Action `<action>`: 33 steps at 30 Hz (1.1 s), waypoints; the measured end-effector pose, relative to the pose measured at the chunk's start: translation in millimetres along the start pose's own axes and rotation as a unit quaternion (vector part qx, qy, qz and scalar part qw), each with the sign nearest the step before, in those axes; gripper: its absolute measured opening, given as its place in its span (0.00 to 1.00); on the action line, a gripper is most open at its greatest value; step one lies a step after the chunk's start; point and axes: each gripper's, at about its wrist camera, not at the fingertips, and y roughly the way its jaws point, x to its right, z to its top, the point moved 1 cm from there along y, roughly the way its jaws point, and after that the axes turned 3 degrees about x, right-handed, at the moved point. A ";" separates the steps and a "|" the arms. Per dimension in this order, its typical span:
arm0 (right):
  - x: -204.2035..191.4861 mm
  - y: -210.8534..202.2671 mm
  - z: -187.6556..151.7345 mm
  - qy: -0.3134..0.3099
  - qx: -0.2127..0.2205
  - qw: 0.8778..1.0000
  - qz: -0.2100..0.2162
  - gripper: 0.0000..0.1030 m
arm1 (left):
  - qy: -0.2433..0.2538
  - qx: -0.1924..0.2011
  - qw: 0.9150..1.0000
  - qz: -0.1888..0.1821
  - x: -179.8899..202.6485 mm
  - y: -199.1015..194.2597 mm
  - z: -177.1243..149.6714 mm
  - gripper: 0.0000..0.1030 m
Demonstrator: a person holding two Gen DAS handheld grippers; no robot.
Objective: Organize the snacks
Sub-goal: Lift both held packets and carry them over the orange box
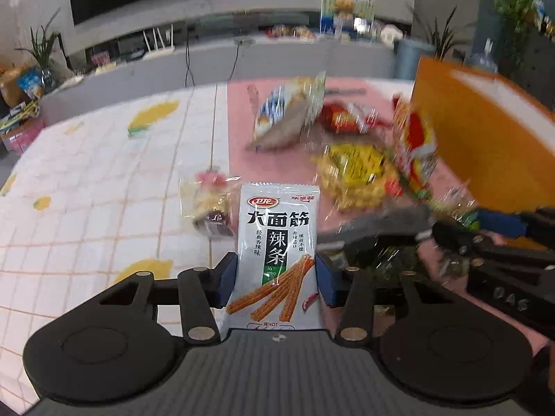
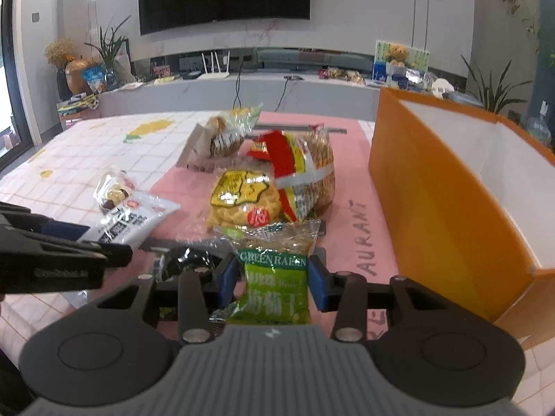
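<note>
My left gripper is shut on a white spicy-strip packet, held upright above the table; the packet also shows in the right wrist view. My right gripper is shut on a green raisin packet, just in front of the snack pile. The pile on the pink mat holds a yellow noodle snack bag, a red and yellow bag and a clear pastry bag. An orange box with a white inside stands open at the right.
A small clear candy bag lies left of the pile on the checked tablecloth. A dark wrapper lies under the right gripper's left finger. A TV, shelf and plants stand behind the table.
</note>
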 end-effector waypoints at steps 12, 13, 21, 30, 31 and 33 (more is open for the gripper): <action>16.5 -46.9 18.9 0.054 0.091 0.994 0.023 0.38 | -0.041 0.063 0.996 -0.040 -3.6 -37.6 31.2 0.53; 19.5 -53.2 21.2 0.060 0.098 0.993 0.024 0.38 | -0.043 0.062 0.996 -0.045 -2.6 -38.0 34.1 0.53; 70.0 -108.8 51.9 0.083 0.154 0.984 0.004 0.38 | -0.034 0.084 0.992 -0.091 18.0 -48.5 48.2 0.53; 136.1 -69.9 47.2 0.133 0.077 0.982 -0.108 0.39 | -0.024 0.094 0.986 -0.137 41.2 -56.9 52.7 0.53; 140.9 -61.3 45.8 0.143 0.065 0.982 -0.108 0.39 | -0.024 0.095 0.985 -0.141 42.1 -57.0 52.9 0.53; 144.9 -47.2 43.3 0.154 0.046 0.982 -0.101 0.38 | -0.024 0.097 0.984 -0.145 43.4 -56.0 53.3 0.53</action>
